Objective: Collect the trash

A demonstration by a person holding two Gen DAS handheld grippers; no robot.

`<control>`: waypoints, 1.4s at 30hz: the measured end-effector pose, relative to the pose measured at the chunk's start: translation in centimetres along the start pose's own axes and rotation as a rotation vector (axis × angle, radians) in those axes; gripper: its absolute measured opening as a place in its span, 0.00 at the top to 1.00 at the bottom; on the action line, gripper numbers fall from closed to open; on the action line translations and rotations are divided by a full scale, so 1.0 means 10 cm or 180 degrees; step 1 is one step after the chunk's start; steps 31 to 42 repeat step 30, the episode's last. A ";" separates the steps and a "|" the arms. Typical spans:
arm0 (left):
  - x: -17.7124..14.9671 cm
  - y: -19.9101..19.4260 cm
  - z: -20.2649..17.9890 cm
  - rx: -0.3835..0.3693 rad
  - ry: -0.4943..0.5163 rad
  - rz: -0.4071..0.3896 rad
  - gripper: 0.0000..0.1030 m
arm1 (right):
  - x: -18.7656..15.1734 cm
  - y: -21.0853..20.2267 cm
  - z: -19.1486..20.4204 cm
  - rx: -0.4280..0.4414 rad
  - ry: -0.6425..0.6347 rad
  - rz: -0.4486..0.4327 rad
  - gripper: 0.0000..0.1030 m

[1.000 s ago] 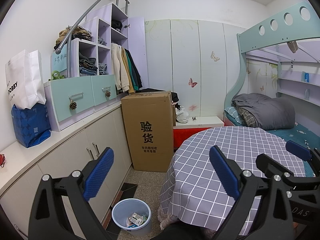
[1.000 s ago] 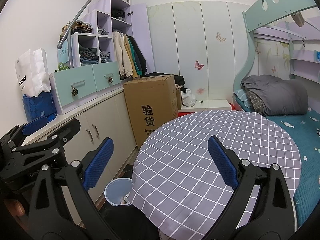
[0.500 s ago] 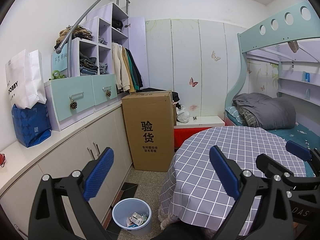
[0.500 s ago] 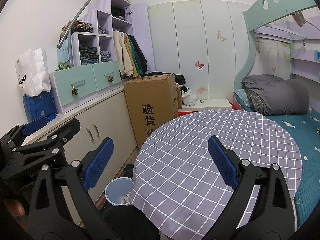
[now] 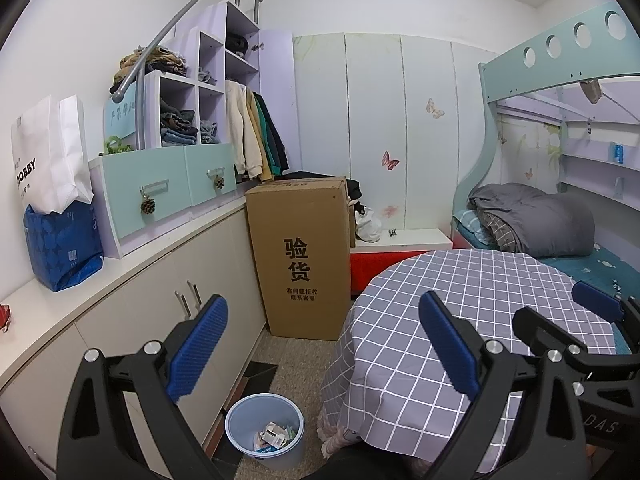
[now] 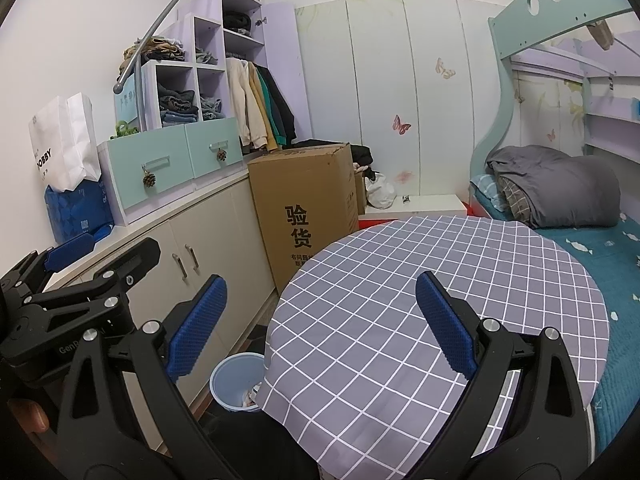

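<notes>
Both held wide apart, empty: left tool (image 5: 322, 344), right tool (image 6: 320, 326) over checked surface (image 6: 400, 300); bin (image 5: 262, 424) with trash (image 5: 276, 436) at seven o'clock.

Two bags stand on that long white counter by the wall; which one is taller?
The white paper bag printed with dark letters is taller. It stands against the wall, rising behind the squat blue star-patterned bag in front of it.

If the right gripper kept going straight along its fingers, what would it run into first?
Most likely the round table's checked tablecloth: the open, empty right gripper points across it at a shallow angle. If it clears the top, the white bench comes next; depth is unclear.
</notes>
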State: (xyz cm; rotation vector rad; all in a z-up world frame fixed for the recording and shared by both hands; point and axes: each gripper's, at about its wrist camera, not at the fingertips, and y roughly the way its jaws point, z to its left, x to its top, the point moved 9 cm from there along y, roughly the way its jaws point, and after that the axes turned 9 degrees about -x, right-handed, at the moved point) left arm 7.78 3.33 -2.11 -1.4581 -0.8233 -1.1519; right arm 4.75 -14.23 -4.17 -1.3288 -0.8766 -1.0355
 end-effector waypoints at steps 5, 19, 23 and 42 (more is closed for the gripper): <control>0.01 0.08 0.03 0.0017 0.0007 0.0032 0.08 | 0.01 0.05 -0.01 0.0014 0.0011 0.0025 0.09; 0.01 0.22 0.01 0.0071 0.0041 0.0096 0.08 | -0.01 0.19 -0.07 0.0039 0.0066 0.0079 0.09; 0.00 0.27 -0.04 0.0077 0.0056 0.0129 0.08 | -0.03 0.25 -0.13 0.0045 0.0114 0.0115 0.09; -0.06 0.44 -0.15 0.0098 0.0138 0.0254 0.08 | -0.10 0.41 -0.31 0.0039 0.0224 0.0227 0.09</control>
